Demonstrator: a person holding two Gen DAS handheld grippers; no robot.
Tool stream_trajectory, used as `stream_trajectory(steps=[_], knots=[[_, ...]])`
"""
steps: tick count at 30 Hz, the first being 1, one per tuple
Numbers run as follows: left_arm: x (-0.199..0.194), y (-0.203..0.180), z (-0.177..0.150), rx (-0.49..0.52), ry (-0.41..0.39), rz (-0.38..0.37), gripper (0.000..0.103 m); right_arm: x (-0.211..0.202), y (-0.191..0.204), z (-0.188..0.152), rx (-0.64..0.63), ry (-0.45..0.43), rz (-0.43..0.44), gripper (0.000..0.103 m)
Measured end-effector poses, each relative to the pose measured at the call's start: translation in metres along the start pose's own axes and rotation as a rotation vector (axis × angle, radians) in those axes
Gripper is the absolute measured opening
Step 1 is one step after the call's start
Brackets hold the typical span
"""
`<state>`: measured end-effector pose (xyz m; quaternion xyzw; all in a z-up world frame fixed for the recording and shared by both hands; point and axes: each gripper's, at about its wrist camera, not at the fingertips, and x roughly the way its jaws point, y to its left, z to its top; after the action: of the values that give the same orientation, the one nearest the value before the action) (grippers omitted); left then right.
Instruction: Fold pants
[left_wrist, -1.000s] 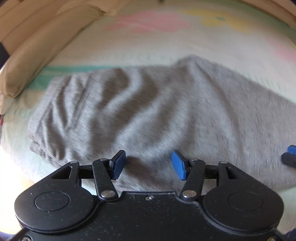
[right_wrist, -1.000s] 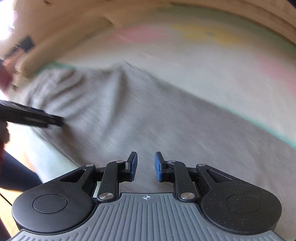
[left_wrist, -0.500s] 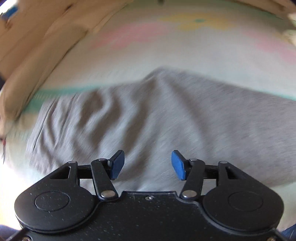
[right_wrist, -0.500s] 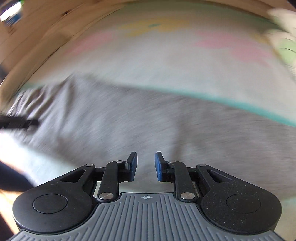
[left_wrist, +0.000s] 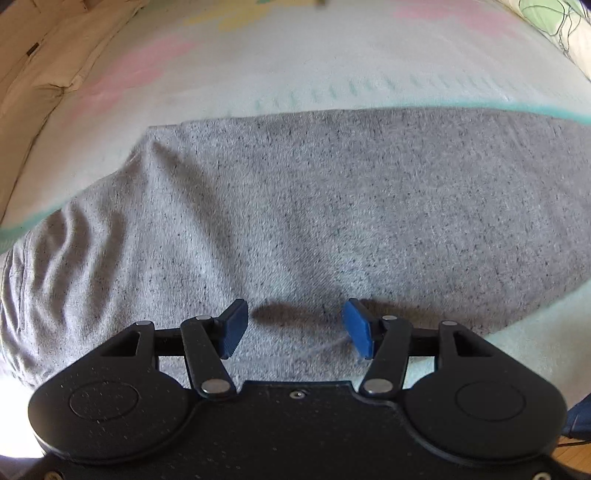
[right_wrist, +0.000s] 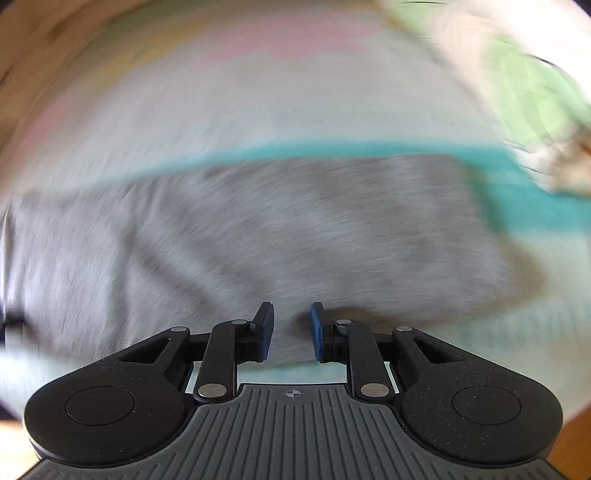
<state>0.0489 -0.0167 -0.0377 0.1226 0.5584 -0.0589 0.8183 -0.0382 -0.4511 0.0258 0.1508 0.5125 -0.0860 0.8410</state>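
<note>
The grey pants (left_wrist: 314, 206) lay spread flat on the bed cover (left_wrist: 295, 66), and we saw them fill the ground directly ahead of both claws. In the left wrist view the fabric was sharp: speckled heather knit, with soft creases bunching off to the left of the claw and one long fold running diagonally away from its left finger. The far edge of the pants ran across the view ahead of the fingertips, with a teal stripe (left_wrist: 546, 109) of the cover showing just beyond it on the right.

Our left gripper (left_wrist: 293, 328) was released, its blue pads (left_wrist: 232, 328) held wide apart just above the near edge of the cloth, with nothing between them. Their shadows fell on the fabric just in front of the tips.

Our right gripper (right_wrist: 291, 330) was also released, though with a narrower gap, and empty. That view was heavily blurred, so we could only make out the pants (right_wrist: 258, 236) as a grey band ahead of the claw, ending at a squared edge to its right front, with the teal stripe (right_wrist: 369, 151) curving beyond.

Further out, tan bedding (left_wrist: 44, 62) lay far to the left of the left claw, and a pale green-patterned cloth (left_wrist: 550, 26) sat at the far right.
</note>
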Motion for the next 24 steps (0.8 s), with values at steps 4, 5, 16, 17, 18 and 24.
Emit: stream_trajectory(steps=[4,5,16,17,18,24], knots=[[0.002,0.004,0.002,-0.042,0.017,-0.021,0.062,-0.022,-0.073,0.003,0.405,-0.1,0.006,0.028],[0.003,0.005,0.002,-0.05,0.021,-0.026,0.062,-0.024,-0.088,-0.001,0.493,-0.114,0.005,0.031],[0.013,0.008,0.008,-0.066,0.032,-0.035,0.062,-0.03,-0.11,-0.006,0.607,-0.254,-0.078,0.036],[0.013,0.009,0.008,-0.071,0.035,-0.039,0.062,-0.031,-0.104,0.0,0.556,-0.264,-0.063,0.036],[0.014,0.01,0.009,-0.075,0.036,-0.042,0.062,-0.029,-0.099,0.009,0.511,-0.254,-0.038,0.036],[0.007,0.009,0.01,-0.078,0.012,-0.068,0.062,0.01,-0.069,0.055,0.161,-0.155,-0.059,0.036]])
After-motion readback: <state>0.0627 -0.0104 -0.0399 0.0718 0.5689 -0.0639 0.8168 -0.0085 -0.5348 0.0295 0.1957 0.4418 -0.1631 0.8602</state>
